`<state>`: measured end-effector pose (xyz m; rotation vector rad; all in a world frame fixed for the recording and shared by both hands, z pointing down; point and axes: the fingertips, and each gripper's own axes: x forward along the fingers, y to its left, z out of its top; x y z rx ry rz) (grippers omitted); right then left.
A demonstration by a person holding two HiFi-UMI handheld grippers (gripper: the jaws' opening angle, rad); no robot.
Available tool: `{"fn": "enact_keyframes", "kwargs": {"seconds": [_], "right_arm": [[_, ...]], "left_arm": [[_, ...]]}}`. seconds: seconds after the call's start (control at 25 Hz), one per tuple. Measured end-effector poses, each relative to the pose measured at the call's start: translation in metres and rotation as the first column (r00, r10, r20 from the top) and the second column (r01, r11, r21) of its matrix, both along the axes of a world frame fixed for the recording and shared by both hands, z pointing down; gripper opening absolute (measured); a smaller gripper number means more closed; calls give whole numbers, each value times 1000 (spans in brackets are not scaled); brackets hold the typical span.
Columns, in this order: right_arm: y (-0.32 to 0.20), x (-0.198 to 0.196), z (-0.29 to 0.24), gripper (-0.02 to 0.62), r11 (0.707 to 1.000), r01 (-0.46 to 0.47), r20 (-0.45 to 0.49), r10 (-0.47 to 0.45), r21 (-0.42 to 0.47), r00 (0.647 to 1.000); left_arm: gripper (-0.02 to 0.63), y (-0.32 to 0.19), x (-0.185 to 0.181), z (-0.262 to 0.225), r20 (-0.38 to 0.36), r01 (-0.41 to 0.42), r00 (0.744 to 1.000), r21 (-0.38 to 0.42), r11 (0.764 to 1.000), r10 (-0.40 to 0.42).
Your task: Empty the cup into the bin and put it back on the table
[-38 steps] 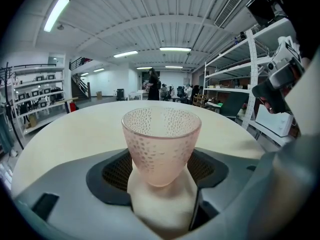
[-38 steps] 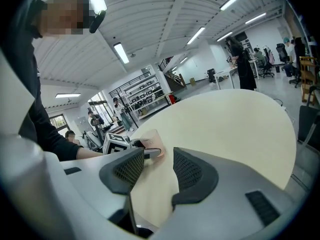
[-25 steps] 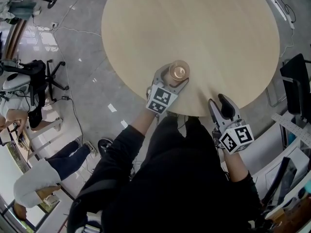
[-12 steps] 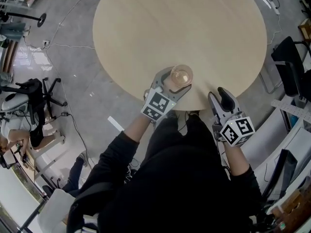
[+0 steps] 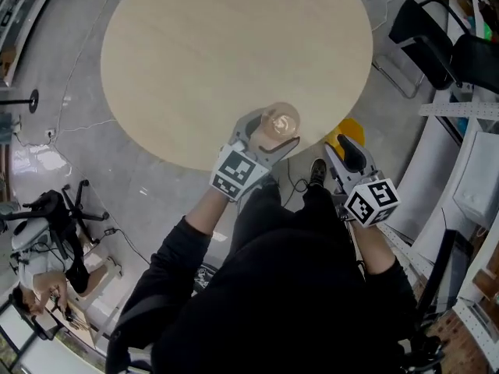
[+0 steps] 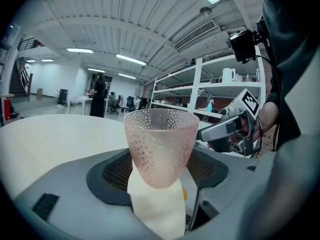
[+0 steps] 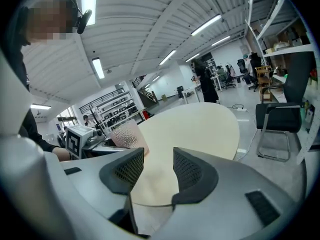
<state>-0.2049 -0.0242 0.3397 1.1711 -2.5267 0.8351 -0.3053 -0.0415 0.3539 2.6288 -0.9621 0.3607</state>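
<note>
Left gripper (image 5: 265, 135) is pinching the pink dimpled cup (image 5: 278, 121), one jaw on each side of its lower wall; the left gripper view shows the same hold (image 6: 161, 146), cup upright. The cup sits over the near edge of the round table (image 5: 195, 53). I can't tell whether its base has cleared the top. Contents aren't readable through the tinted wall.

What changed over the last second: the grip and the cup's pose in the jaws look the same. The head view has swung, though. The table has slid toward the left of the frame, and more of the floor and the black chairs (image 5: 425, 29) on the right now show. The cup has also crept closer to the table rim. I read that as the person turning right with the cup, i.e. start of the carry to the bin, with nothing tipped out yet.

A yellow object (image 5: 348, 128) has come into view on the floor just past the table edge, between the cup and the right gripper. It could be the bin, but too little of it shows to say.

Right gripper (image 5: 348, 150) hangs off the table beside the body. Its jaws are spread with nothing between them; in its own view (image 7: 157, 171) only the tabletop shows through the gap, with the cup off to the left.

Likely next: clear the rim, get over the bin, then tilt.
</note>
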Motion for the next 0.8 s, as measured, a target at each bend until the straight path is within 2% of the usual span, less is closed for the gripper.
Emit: {"fn": "enact_keyframes", "kwargs": {"seconds": [0.2,0.36,0.48,0.6,0.68,0.8], "right_arm": [[4,61,-8,192,998,-61,47,60,18,997],[5,126,-11,192,997,-78,99,77,10,992],[9,181,-8,192,997,-81,136,82,-12,987],[24,231,-2,182,995,-80,198,90,-58,976],[42,256,6,181,996,-45,280,66,-81,958],[63,292,8,181,996,4,449,38,-94,893]], "left_arm": [[342,9,76,-19,-14,-91,996,-17,996,91],[342,10,155,-27,3,-138,990,-41,990,139],[342,17,216,-23,-28,-148,989,-102,984,146],[342,42,267,-8,-66,-161,986,-193,968,151],[342,63,298,5,-90,-182,982,-240,954,165],[342,84,340,21,-134,-214,974,-293,932,181]]}}
